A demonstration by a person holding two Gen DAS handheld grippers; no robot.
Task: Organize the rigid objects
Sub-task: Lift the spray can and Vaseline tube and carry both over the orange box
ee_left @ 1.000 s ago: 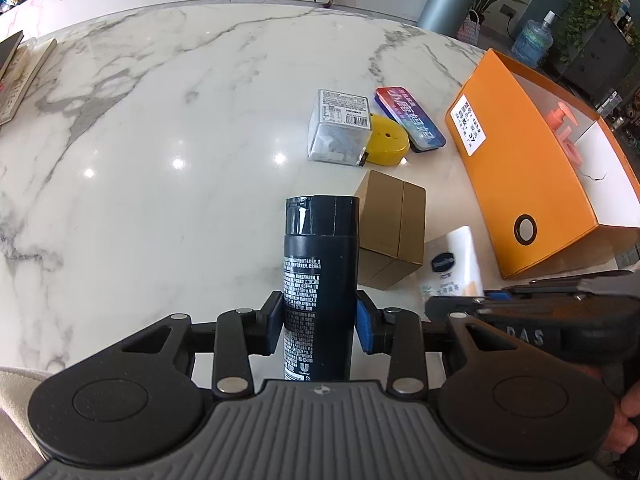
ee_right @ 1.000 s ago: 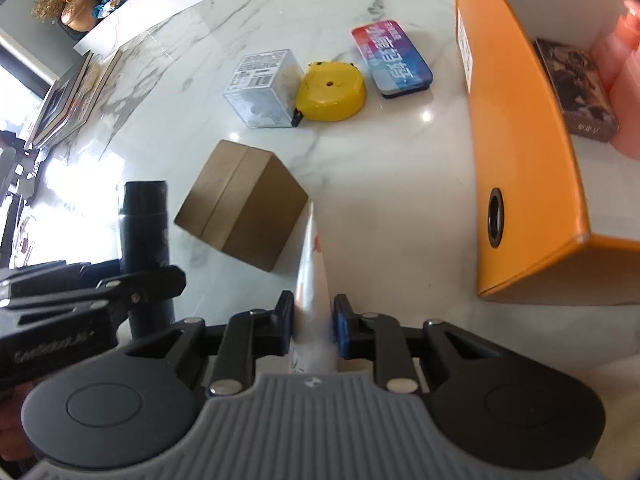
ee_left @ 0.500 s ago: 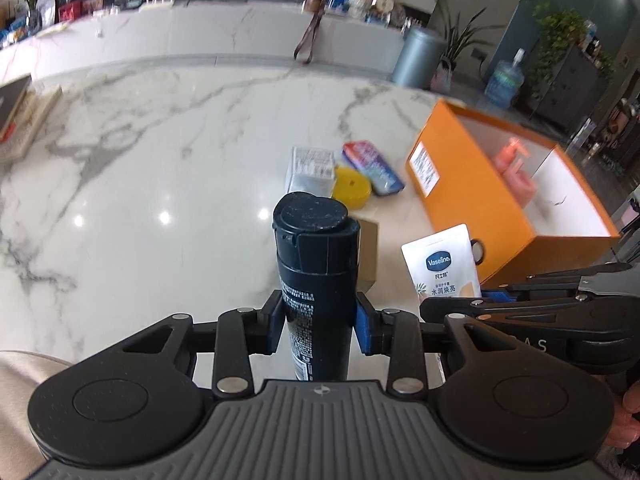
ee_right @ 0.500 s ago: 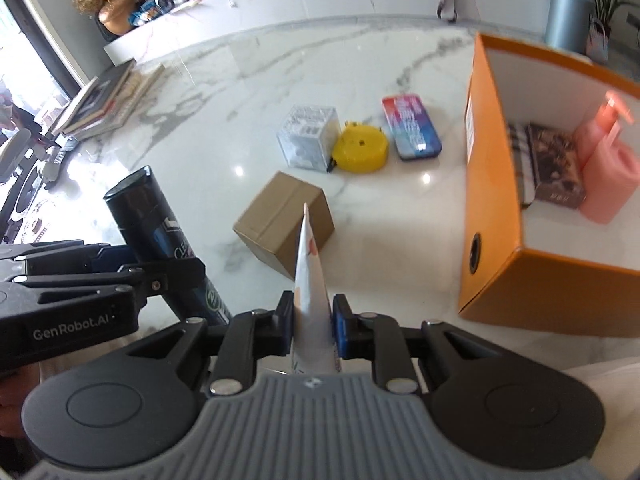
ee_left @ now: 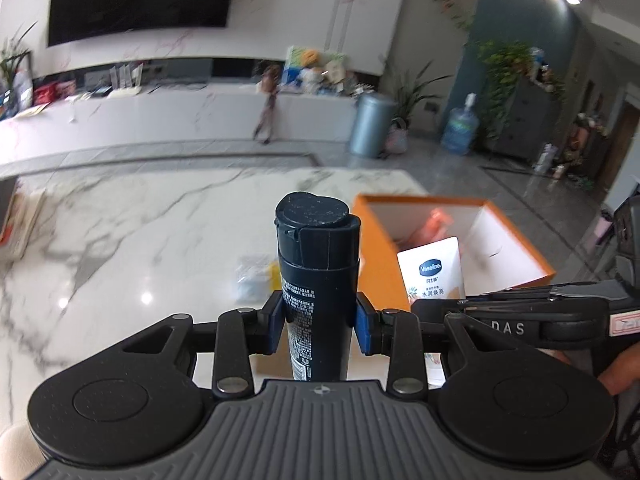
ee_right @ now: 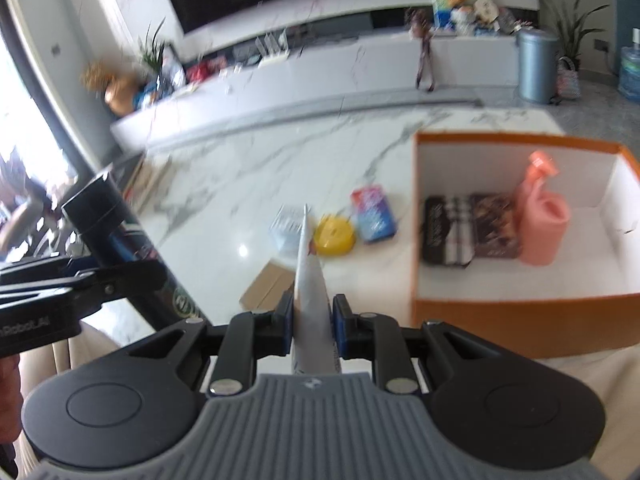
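Note:
My left gripper (ee_left: 319, 328) is shut on a dark blue bottle (ee_left: 318, 276) with a black cap and holds it upright above the marble table (ee_left: 140, 240). My right gripper (ee_right: 311, 322) is shut on a white Vaseline tube (ee_right: 310, 276), seen edge-on; the tube also shows in the left wrist view (ee_left: 434, 272). The open orange box (ee_right: 520, 312) stands to the right and holds a pink pump bottle (ee_right: 540, 224) and two dark flat packs (ee_right: 472, 232). The dark bottle also shows at the left of the right wrist view (ee_right: 108, 220).
On the table lie a brown cardboard box (ee_right: 266, 284), a yellow round tape measure (ee_right: 334, 236), a clear plastic box (ee_right: 286, 226) and a blue-red tin (ee_right: 374, 214). Books (ee_right: 148, 180) lie at the table's far left. A counter and a grey bin (ee_right: 536, 66) stand beyond.
Both grippers have risen and tilted up with their loads, so the table items look smaller and lower. The room's back wall has come into view.

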